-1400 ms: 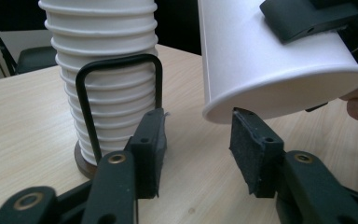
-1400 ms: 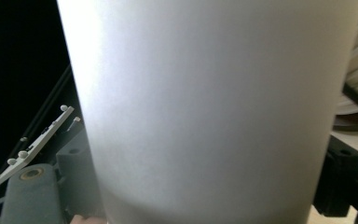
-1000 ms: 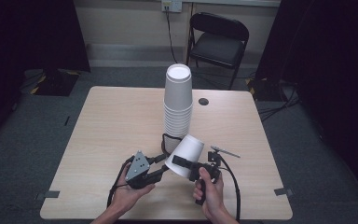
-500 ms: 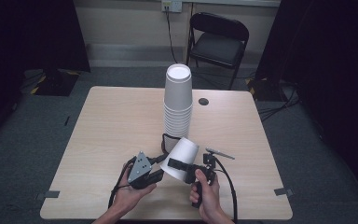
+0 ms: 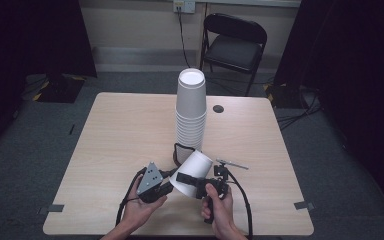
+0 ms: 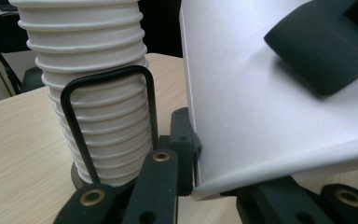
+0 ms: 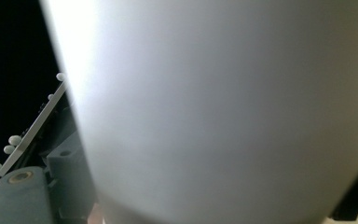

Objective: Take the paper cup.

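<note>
A: Dark curtains hang on both sides, a black folding chair (image 5: 235,45) stands by the back wall, and a pale wooden table (image 5: 120,140) sits in the middle. What is on it?

B: A tall stack of white cups (image 5: 191,112) stands upside down near the table's centre. A small dark disc (image 5: 218,108) lies just to its right.

A: And the loose cup?

B: The single white cup (image 5: 192,172) is held tilted above the near part of the table, in front of the stack, between the two grippers.

A: How does the right gripper (image 5: 200,181) stand?

B: It clamps the cup's wall. In the left gripper view one of its black jaws presses flat on the outside of the cup (image 6: 261,93).

A: The left gripper (image 5: 166,189)?

B: Its jaws have just been closing, and they now pinch the cup's rim. In its own view the rim edge sits right between them, with the stack (image 6: 93,98) close behind.
</note>
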The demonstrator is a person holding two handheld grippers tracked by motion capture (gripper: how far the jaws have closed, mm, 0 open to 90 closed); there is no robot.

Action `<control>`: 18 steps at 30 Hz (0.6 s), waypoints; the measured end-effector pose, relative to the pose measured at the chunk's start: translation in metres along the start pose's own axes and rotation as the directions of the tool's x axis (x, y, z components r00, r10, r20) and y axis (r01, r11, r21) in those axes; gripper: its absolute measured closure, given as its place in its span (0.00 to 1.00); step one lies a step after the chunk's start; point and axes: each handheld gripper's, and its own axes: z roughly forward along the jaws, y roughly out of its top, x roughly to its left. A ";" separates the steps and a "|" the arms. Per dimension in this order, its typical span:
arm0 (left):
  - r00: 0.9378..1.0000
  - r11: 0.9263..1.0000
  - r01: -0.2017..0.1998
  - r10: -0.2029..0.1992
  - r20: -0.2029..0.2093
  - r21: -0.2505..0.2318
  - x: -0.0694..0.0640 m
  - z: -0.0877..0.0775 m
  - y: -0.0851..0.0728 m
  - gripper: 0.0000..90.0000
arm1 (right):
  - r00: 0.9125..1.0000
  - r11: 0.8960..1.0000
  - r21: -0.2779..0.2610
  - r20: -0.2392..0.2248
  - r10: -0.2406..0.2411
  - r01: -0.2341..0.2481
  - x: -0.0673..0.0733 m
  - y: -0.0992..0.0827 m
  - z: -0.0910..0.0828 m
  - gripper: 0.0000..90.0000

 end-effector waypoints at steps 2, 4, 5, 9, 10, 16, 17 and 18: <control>0.999 0.999 0.046 -0.047 0.028 0.018 0.001 0.001 -0.001 0.91 | 1.000 1.000 0.004 0.020 -0.019 0.019 0.001 0.002 -0.001 0.13; 0.996 0.997 0.074 -0.075 0.040 0.025 0.002 0.000 -0.001 0.92 | 0.999 0.999 0.000 0.037 -0.039 0.039 0.001 0.003 -0.002 0.12; 0.997 0.997 0.070 -0.071 0.035 0.032 0.001 0.000 0.000 0.92 | 0.999 0.999 0.003 0.032 -0.033 0.033 0.001 0.004 -0.002 0.12; 0.995 0.995 0.087 -0.089 0.041 0.051 0.003 -0.001 0.002 0.93 | 0.999 1.000 0.002 0.016 -0.030 0.030 -0.001 0.005 -0.002 0.11; 0.995 0.995 0.089 -0.091 0.043 0.053 0.003 -0.001 0.002 0.93 | 1.000 1.000 0.002 0.012 -0.025 0.025 -0.002 0.006 -0.002 0.11; 0.994 0.994 0.092 -0.095 0.060 0.056 0.002 -0.003 0.003 0.93 | 0.998 0.998 -0.039 0.012 -0.057 0.057 -0.003 0.010 -0.008 0.12; 0.993 0.993 0.094 -0.098 0.062 0.066 0.003 -0.003 0.003 0.93 | 0.999 0.998 -0.034 0.010 -0.054 0.054 -0.004 0.010 -0.008 0.11; 0.993 0.993 0.095 -0.099 0.063 0.067 0.003 -0.003 0.003 0.94 | 0.999 0.998 -0.035 0.012 -0.052 0.052 -0.005 0.011 -0.008 0.11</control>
